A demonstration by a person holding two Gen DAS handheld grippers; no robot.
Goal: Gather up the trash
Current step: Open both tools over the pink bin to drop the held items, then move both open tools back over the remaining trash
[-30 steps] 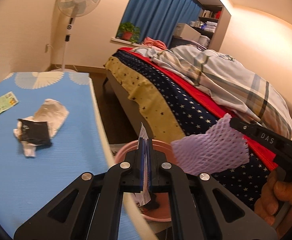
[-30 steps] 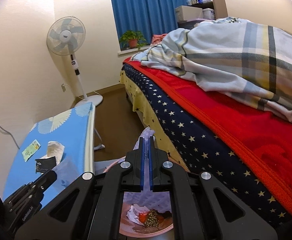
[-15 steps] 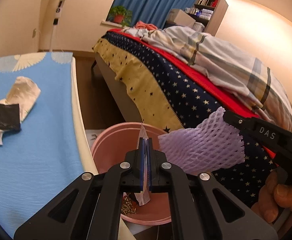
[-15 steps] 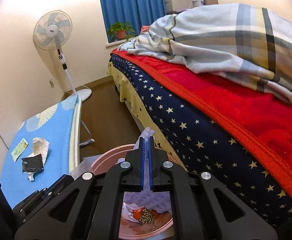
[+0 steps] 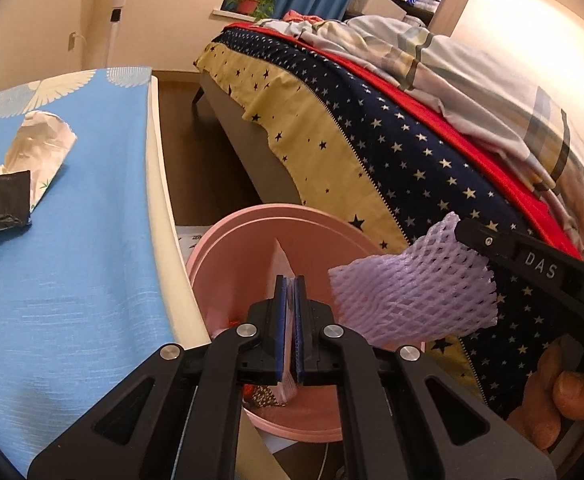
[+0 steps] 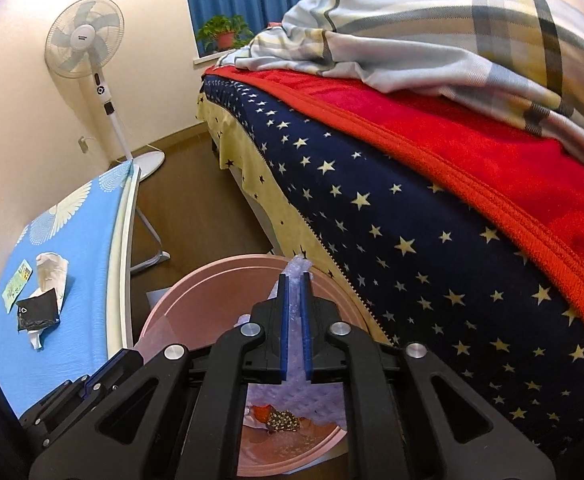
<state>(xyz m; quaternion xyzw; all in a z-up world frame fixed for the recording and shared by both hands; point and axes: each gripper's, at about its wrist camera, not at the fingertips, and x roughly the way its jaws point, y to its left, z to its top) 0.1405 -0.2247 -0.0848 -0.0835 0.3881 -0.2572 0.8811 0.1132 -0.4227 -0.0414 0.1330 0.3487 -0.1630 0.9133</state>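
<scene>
The bed (image 6: 431, 208), with its star-print cover, rises to the right of both hand-held grippers, and the blue bench (image 5: 72, 264) lies to their left. Just below and ahead of them stands the pink bin (image 5: 292, 220), scraps already at its bottom. The right hand-held gripper (image 6: 295, 280), its jaws just easing apart, has the purple foam net (image 5: 411, 296) between them over the bin. The left hand-held gripper (image 5: 290, 280), likewise loosening, pinches a thin paper wrapper (image 5: 282, 260) above the bin. A black packet (image 5: 0, 196) and crumpled white wrapper (image 5: 40, 148) lie on the bench, far left.
</scene>
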